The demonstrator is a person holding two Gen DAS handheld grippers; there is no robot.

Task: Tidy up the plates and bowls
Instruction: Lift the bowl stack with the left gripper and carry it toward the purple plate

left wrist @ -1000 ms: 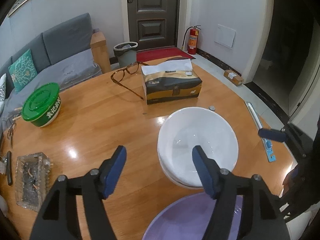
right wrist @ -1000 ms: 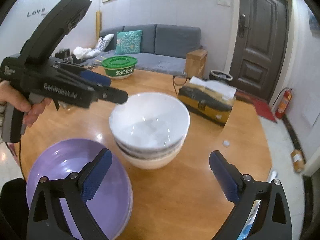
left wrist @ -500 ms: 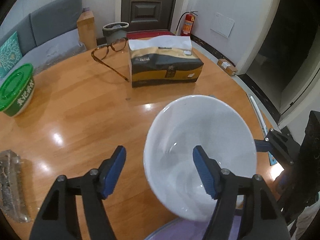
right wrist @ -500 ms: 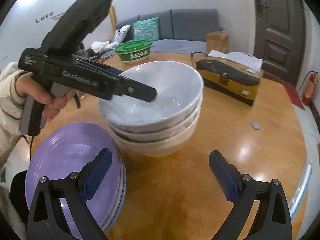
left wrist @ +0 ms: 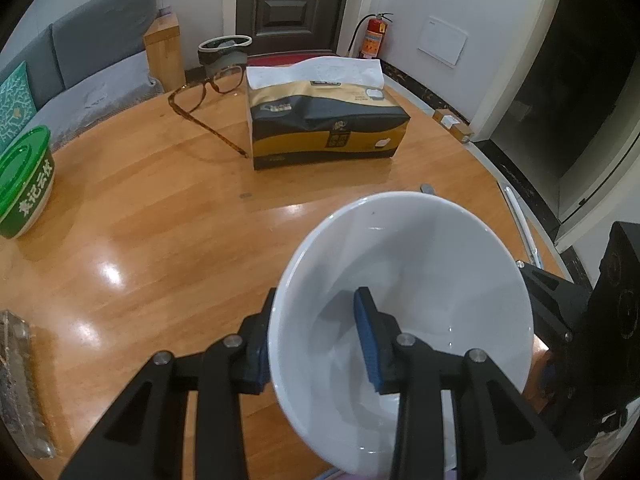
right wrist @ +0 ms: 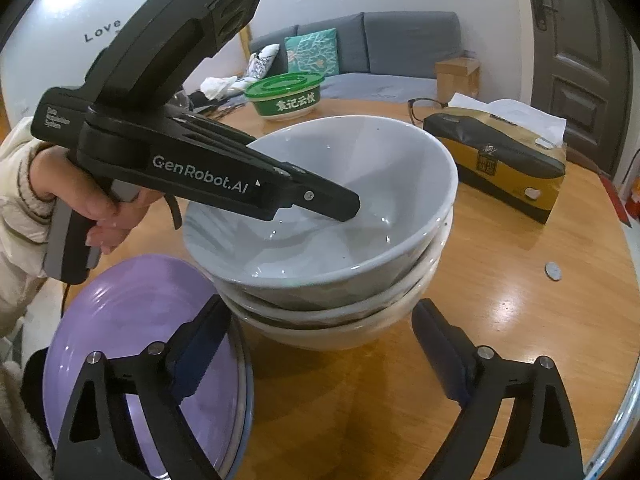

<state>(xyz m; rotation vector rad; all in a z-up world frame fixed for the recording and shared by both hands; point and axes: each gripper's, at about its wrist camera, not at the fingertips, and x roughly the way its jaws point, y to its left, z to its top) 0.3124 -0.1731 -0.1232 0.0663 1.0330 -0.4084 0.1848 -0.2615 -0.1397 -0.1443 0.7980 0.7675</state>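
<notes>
Here a round wooden worktop [left wrist: 160, 240] carries a tissue box [left wrist: 324, 124], glasses [left wrist: 208, 92] and a green-lidded tub [right wrist: 284, 94], with a grey sofa [right wrist: 400, 40] and dark door [left wrist: 288, 4] behind. The left gripper [left wrist: 316, 344] is clamped on the rim of the top white bowl [right wrist: 320, 208], tilted on the stacked bowls [right wrist: 340, 320]. The right gripper [right wrist: 320, 356] hangs spread apart just before that stack, beside the purple plates [right wrist: 132, 320].

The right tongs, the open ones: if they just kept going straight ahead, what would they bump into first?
Most likely the stack of white bowls, which sits directly ahead between the open right tongs. Depth is hard to judge through the fisheye.
</notes>
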